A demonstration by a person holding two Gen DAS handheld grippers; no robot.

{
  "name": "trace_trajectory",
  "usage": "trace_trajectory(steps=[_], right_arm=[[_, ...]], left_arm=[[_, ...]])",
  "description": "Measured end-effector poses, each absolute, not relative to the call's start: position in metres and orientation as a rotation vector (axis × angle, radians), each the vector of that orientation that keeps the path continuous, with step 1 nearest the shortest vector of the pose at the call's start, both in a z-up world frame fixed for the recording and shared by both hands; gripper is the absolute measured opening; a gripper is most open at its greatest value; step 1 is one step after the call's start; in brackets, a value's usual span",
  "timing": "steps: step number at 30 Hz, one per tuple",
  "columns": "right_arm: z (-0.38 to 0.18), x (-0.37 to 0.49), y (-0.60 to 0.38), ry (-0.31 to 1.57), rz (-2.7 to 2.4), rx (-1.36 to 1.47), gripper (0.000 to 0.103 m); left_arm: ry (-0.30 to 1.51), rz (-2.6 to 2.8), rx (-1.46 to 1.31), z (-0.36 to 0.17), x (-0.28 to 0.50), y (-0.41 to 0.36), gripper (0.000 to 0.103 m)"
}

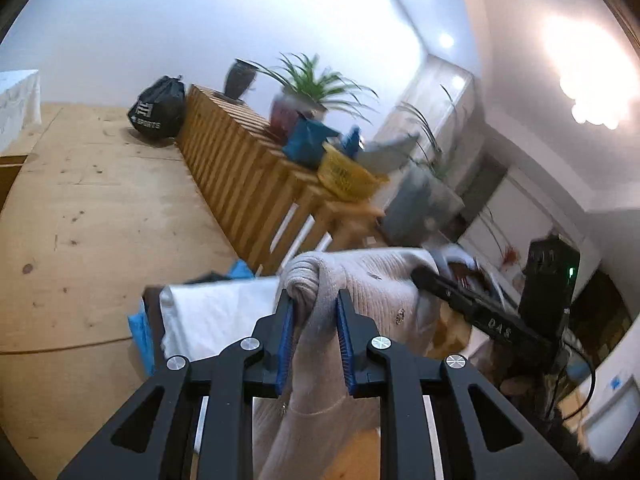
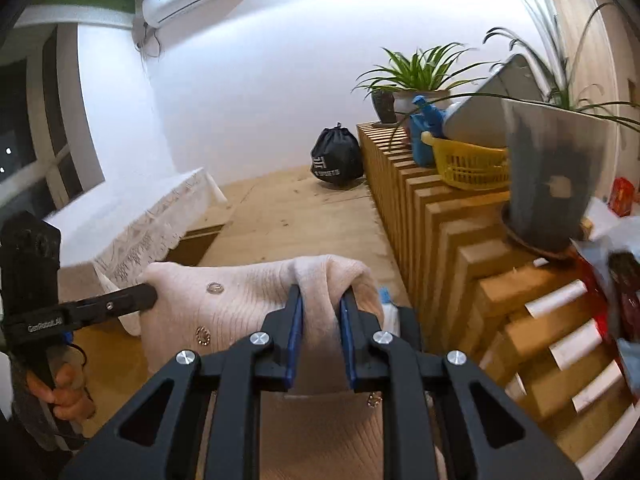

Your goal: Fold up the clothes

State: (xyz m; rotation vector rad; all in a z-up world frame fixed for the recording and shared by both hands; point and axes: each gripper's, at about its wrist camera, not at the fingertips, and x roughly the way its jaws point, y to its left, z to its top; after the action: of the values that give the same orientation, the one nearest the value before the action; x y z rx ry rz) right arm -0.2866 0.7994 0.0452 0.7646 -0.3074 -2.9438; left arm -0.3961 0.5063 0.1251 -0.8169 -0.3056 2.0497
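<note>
Folding has barely begun: left gripper (image 1: 316, 312) and right gripper (image 2: 320, 312) each pinch a bunched corner of the cream sweater (image 2: 240, 296), held aloft and stretched between them (buttons showing); every fold remains.

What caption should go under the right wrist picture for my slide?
Right tongs pinch a bunched fold of the cream knit sweater, while the left tongs grip its other end.
</note>
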Motion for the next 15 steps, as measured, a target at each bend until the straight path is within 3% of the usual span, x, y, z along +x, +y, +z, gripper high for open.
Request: trace_trajectory(steps=[5,10,12,14,15], right_arm=[[0.015,-0.367,0.802,-0.323,-2.976,0.845,0.018],[-0.077,-0.448,0.803,-0.267,-2.895,1.407,0.024],[-0.08,-0.445,0.805,-0.257,-2.883,1.449,0.031],[-0.074,-0.431,0.808,-0.272,-2.886,1.428,0.041],[-0.066,-0.418,0.811,-0.3,-2.894,1.395,0.049]], left_arm=[[-0.309,2.155,-0.849,0.106,-0.467,0.532,0.019],[-0.29,2.23,-1.187,0.028,-0.547,0.549,0.015],[-0.317,2.175,-1.258,0.017,-0.556,0.543,0.016],[-0.267,2.17,-1.228,0.025,-0.547,0.533,0.023],[-0.255,2.175,-1.208,0.031,-0.54,0.526,0.031]])
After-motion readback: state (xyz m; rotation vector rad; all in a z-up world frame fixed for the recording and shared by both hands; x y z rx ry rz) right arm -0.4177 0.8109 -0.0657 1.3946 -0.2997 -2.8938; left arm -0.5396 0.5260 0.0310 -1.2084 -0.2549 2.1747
